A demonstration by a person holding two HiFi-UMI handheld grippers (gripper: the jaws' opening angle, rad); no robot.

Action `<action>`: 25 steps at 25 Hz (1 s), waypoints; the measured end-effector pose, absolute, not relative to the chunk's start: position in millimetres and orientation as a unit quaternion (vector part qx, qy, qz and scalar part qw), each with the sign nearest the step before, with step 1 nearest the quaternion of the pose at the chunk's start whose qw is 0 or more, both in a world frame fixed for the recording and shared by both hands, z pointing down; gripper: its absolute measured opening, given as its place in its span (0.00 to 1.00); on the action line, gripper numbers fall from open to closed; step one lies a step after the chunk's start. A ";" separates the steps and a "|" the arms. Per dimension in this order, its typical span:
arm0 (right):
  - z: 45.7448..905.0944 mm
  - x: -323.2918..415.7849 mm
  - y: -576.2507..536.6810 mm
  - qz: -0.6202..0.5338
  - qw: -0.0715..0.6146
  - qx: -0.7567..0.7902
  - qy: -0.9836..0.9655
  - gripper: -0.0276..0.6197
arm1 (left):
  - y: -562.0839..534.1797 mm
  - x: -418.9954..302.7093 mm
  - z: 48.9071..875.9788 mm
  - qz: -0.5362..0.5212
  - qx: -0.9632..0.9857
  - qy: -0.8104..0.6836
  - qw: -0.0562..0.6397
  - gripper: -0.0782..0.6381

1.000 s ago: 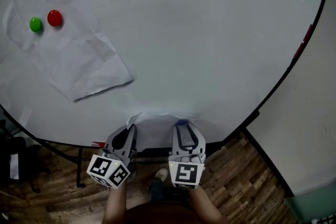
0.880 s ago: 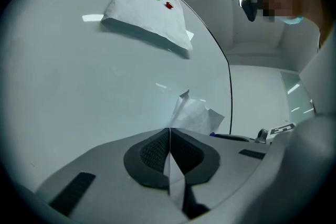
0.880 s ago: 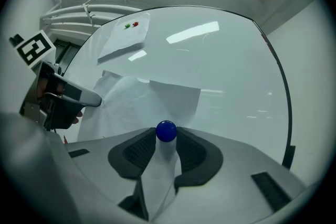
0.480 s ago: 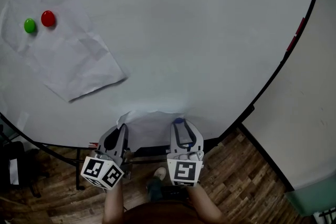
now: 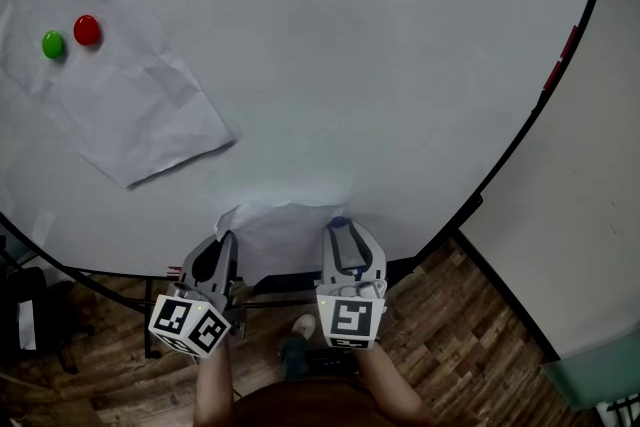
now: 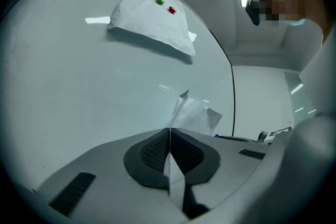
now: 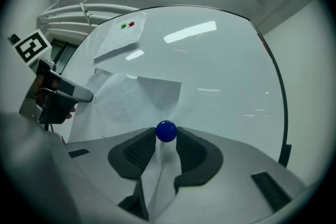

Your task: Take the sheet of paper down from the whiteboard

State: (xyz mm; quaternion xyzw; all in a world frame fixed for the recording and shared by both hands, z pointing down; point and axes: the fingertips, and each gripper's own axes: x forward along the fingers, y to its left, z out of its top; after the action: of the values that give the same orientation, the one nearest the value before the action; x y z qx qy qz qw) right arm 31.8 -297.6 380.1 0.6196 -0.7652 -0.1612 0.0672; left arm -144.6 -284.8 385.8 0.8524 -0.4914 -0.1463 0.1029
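Now, with the left gripper (image 6: 169,134) clamped on the near sheet (image 5: 285,237) and the right gripper (image 7: 167,140) pinching the blue magnet (image 7: 166,131), pull the magnet straight off while holding the sheet steady.

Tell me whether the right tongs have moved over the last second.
No. Against the whiteboard, the right tongs sit at the same spot near its lower edge; only the view shifted.

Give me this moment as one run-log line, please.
left gripper: shut on lower sheet | right gripper: shut on blue magnet | upper sheet: on whiteboard under green magnet, red magnet
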 end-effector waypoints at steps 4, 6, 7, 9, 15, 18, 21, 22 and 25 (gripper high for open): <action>378.8 33.8 -297.9 -0.160 0.065 0.621 -0.765 0.25 | -284.3 -147.3 384.9 -0.145 0.850 -0.495 0.104 0.14; 379.0 35.3 -298.7 -0.159 0.064 0.622 -0.764 0.25 | -285.0 -149.1 384.8 -0.145 0.849 -0.497 0.105 0.14; 379.3 36.2 -298.9 -0.158 0.064 0.622 -0.764 0.25 | -285.1 -149.8 385.1 -0.144 0.848 -0.499 0.105 0.14; 380.0 38.6 -298.6 -0.155 0.061 0.623 -0.764 0.25 | -284.8 -150.6 385.9 -0.143 0.847 -0.500 0.107 0.14; 381.4 43.6 -300.2 -0.150 0.063 0.623 -0.765 0.25 | -286.0 -149.9 383.1 -0.147 0.846 -0.500 0.110 0.14; 380.9 46.7 -300.9 -0.151 0.064 0.625 -0.763 0.25 | -287.3 -151.6 386.7 -0.144 0.843 -0.504 0.119 0.14; 383.4 52.2 -301.6 -0.146 0.065 0.630 -0.760 0.25 | -288.5 -154.7 390.6 -0.144 0.841 -0.506 0.124 0.14; 384.5 52.8 -301.9 -0.144 0.066 0.631 -0.760 0.25 | -288.6 -156.0 390.6 -0.145 0.841 -0.507 0.126 0.14; 386.3 51.6 -302.3 -0.141 0.067 0.629 -0.761 0.25 | -288.4 -158.7 389.1 -0.149 0.839 -0.506 0.132 0.14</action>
State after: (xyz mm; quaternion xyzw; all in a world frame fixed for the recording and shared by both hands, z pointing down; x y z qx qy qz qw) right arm 51.6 -302.3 386.3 0.6294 -0.7612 -0.1411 0.0672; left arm -158.7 -288.4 389.1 0.8394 -0.5057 -0.1492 0.1318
